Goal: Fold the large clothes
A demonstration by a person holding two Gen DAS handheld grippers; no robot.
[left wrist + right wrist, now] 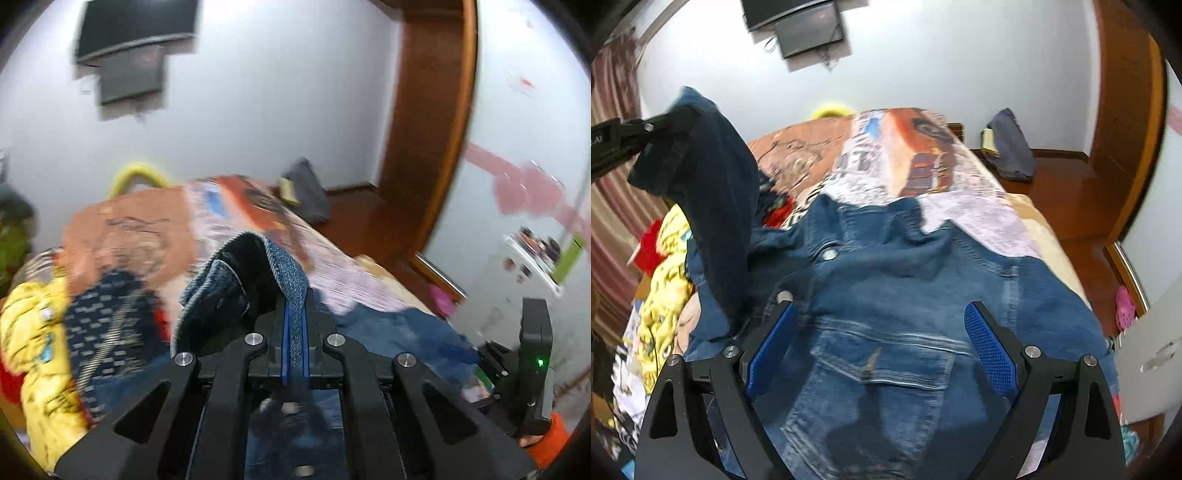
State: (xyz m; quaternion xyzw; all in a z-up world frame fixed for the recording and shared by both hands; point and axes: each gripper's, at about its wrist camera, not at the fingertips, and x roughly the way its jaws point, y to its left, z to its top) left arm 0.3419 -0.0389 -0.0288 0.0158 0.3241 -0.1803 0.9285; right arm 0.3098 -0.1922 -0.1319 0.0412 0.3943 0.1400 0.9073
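1. Denim, mid-blue and faded, makes up the jacket (886, 295) spread over the near end of the bed (979, 221); its buttoned chest pocket lies directly beneath the right gripper (882, 339).
2. The right gripper hangs just above the jacket with its blue-padded jaws spread wide and nothing pinched between them.
3. The left gripper (294, 325) is clenched on a fold of the jacket's cloth, most likely a sleeve (713, 206), which rises from the jacket's left side and drapes over the fingertips.
4. In the right wrist view that raised sleeve stands well above the rest of the jacket, held at its upper end by the left gripper (661, 129).
5. A yellow printed garment (665, 277) lies heaped just left of the jacket, on the bed.
6. Beyond the jacket, the bed is covered by an orange and pink patterned blanket (905, 162).
7. Far beyond the jacket, dark screens (798, 22) hang on the white wall.
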